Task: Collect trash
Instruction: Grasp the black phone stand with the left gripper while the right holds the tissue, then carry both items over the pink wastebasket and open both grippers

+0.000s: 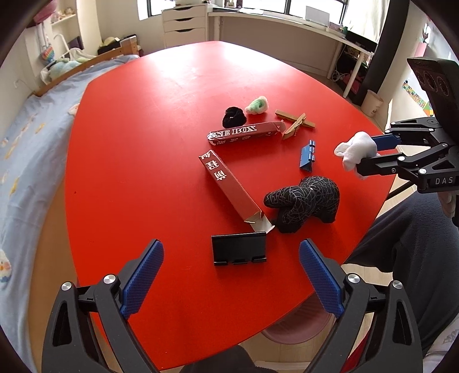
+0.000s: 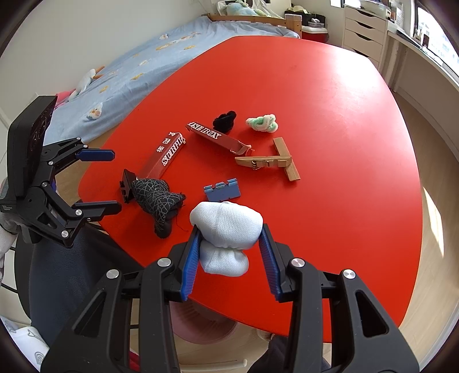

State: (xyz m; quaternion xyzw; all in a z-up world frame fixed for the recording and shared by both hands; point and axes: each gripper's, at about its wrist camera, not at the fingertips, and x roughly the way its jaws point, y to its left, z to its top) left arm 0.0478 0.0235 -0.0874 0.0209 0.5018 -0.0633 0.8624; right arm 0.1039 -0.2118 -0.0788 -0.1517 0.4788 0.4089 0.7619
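Observation:
My right gripper [image 2: 229, 233] is shut on a balled white sock [image 2: 226, 226] and holds it above the near edge of the red table [image 2: 330, 114]; it also shows in the left wrist view [image 1: 365, 155] with the white sock [image 1: 354, 150]. My left gripper [image 1: 231, 259] is open and empty above the table's near edge, just before a black phone stand [image 1: 238, 248]. Two torn red cartons [image 1: 245, 133] [image 1: 229, 188], a black patterned sock [image 1: 304, 200], a black scrunchie [image 1: 233, 116] and a green-white scrunchie [image 1: 257, 104] lie on the table.
Wooden clothespins [image 1: 295, 123] and a blue hinge [image 1: 307, 155] lie at the right of the table. A pink basin [image 2: 200, 327] sits on the floor under the near table edge. A bed [image 1: 25, 149] stands left, a desk and drawers [image 1: 185, 23] behind.

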